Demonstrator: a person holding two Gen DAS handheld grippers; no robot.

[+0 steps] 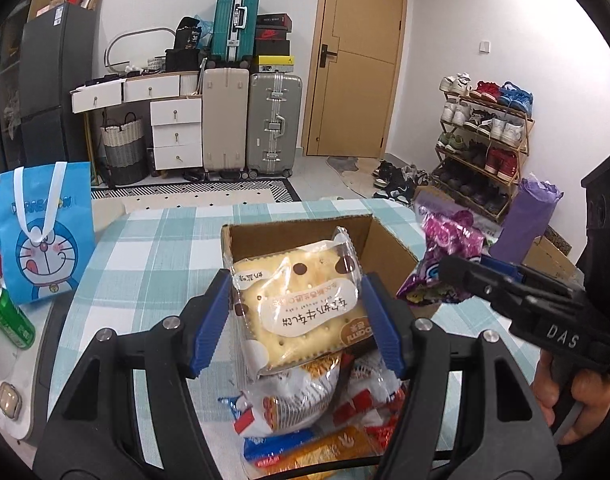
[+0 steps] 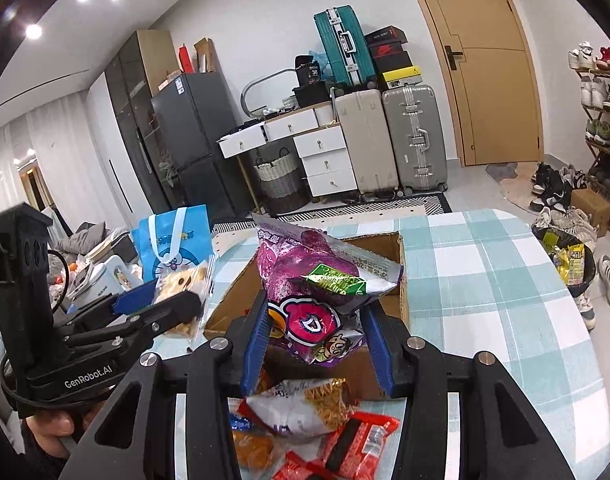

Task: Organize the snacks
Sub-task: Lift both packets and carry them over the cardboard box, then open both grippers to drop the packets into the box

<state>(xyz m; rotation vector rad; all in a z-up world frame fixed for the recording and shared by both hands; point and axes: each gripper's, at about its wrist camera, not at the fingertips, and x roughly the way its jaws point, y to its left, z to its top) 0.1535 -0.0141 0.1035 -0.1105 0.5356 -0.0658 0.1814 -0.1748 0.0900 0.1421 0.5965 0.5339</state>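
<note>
The left gripper [image 1: 295,320] had its blue pads clamped on either side of a clear-wrapped biscuit pack [image 1: 301,304] — a pale cracker sandwich with brown spots on the wrapper — and held it above the near edge of an open cardboard box [image 1: 389,248] on the checked tablecloth [image 1: 153,248]. The right gripper [image 2: 317,332] gripped a crumpled purple snack bag [image 2: 305,292], its jaws nearly closed on the bag's lower part, with the bag also over the box. In the left wrist view, the right gripper came in from the right side, a hand [image 1: 565,396] on its handle. Below both grippers lay a loose pile of snack packets [image 2: 305,420] — red, orange and white wrappers — on the cloth at the table's near edge. Whether the box held anything could not be told; its inside was mostly hidden by the held packs. A blue cartoon gift bag [image 1: 45,236] stood at the table's left, with a green can [image 1: 11,318] lying tilted near it.
</note>
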